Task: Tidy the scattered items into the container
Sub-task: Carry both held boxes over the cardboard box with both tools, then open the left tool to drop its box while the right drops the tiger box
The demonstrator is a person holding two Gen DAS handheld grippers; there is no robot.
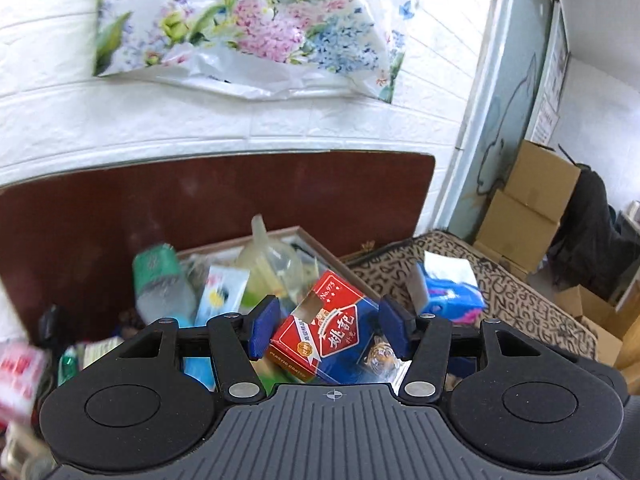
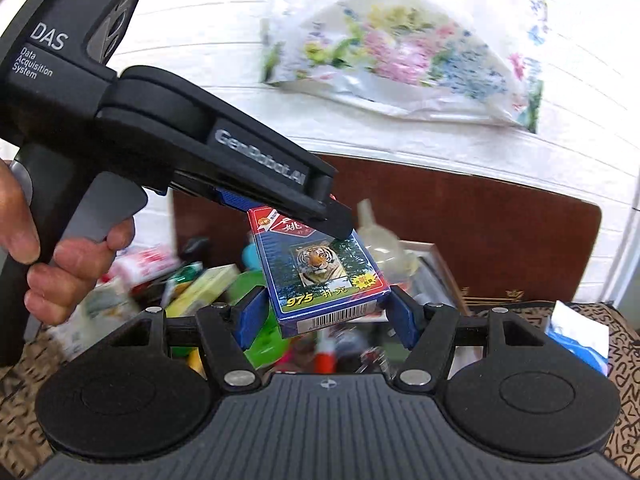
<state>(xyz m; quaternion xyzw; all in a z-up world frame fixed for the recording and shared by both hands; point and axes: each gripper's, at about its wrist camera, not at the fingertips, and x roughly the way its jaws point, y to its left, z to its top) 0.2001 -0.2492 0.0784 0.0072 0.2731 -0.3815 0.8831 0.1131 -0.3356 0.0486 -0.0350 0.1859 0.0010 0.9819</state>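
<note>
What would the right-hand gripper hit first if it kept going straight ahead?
The playing-card box, already between the fingers of the right gripper. Behind it the left gripper looks next, though depth is unclear.

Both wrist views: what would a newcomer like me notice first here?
First, the pack of playing cards, blue and red with a tiger on it, raised between the fingers of the left gripper and the right gripper. Below it sits a container crammed with bottles and packets on a dark brown table. Behind, a flowered plastic bag hangs on the white wall.
</note>
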